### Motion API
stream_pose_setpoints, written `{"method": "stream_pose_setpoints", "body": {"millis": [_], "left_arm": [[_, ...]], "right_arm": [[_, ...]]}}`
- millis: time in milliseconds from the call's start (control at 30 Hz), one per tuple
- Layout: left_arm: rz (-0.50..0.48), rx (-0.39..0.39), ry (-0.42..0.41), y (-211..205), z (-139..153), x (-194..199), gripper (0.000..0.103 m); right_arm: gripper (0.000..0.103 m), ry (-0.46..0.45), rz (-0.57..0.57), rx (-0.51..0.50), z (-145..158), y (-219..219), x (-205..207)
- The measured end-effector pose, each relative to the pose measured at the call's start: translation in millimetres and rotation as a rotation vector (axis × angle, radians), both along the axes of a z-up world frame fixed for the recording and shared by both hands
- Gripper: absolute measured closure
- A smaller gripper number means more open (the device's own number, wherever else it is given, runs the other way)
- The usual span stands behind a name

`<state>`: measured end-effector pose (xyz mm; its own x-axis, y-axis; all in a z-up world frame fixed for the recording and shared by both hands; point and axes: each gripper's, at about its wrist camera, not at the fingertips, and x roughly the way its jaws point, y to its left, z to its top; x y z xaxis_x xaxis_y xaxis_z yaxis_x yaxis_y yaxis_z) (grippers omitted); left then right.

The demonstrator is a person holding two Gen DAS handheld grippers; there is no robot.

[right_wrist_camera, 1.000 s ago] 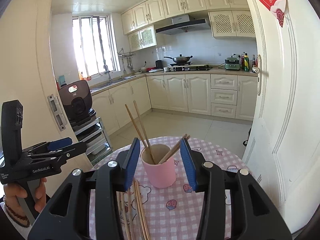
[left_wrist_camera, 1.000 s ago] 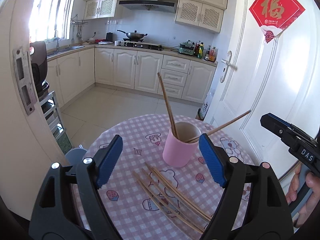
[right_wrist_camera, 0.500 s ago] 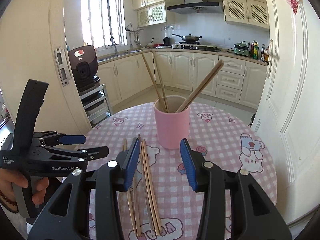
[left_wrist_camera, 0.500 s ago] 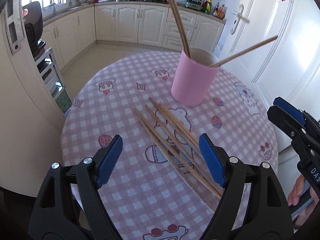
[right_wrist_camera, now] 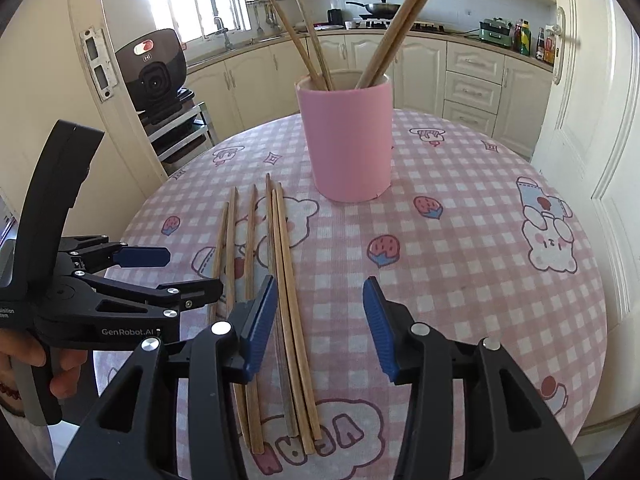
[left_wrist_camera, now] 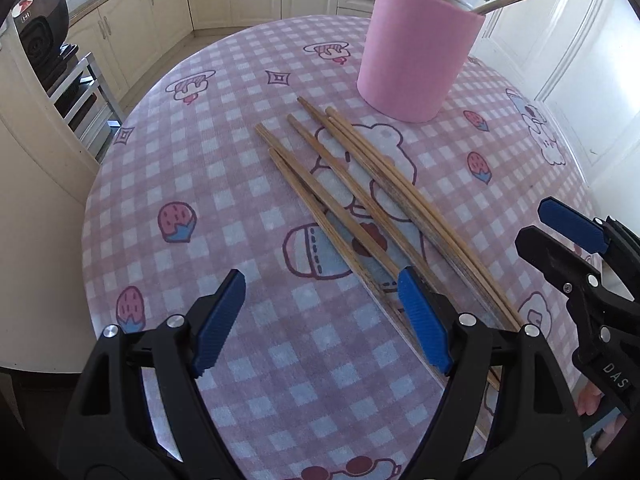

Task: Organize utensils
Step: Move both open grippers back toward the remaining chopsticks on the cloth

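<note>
tabletop: round, checked cloth | pink cup: upright behind loose pile, already holding four chopsticks | loose chopsticks: flat, roughly parallel, ready for pickup | left hand-held gripper: spread, empty, beside pile | right hand-held gripper: jaws opening astride rightmost sticks, pinching nothing

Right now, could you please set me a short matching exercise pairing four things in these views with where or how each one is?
Things:
1. pink cup
2. loose chopsticks
3. left gripper
4. black appliance

States:
a. lying flat on the checked tablecloth
b. jaws wide apart, nothing between them
c. on a rack beside the table
d. upright, holding chopsticks

Pairs: 1-d, 2-a, 3-b, 4-c
</note>
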<state>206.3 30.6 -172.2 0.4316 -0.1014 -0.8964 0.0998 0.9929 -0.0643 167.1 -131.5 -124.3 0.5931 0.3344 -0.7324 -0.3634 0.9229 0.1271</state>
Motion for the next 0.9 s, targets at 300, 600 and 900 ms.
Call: {"method": "stream_pose_setpoints", "body": {"millis": [300, 600, 900], "left_arm": [[-0.011, 0.063, -0.016, 2, -8, 8, 0.026], [-0.038, 0.041, -0.053, 16, -2, 17, 0.065], [-0.072, 0.013, -0.058, 23, -1, 25, 0.076]], "right_arm": [[0.058, 0.046, 0.025, -0.027, -10, 3, 10], [0.058, 0.093, 0.061, -0.071, -21, 18, 30], [0.068, 0.119, 0.099, -0.146, -27, 36, 49]]}}
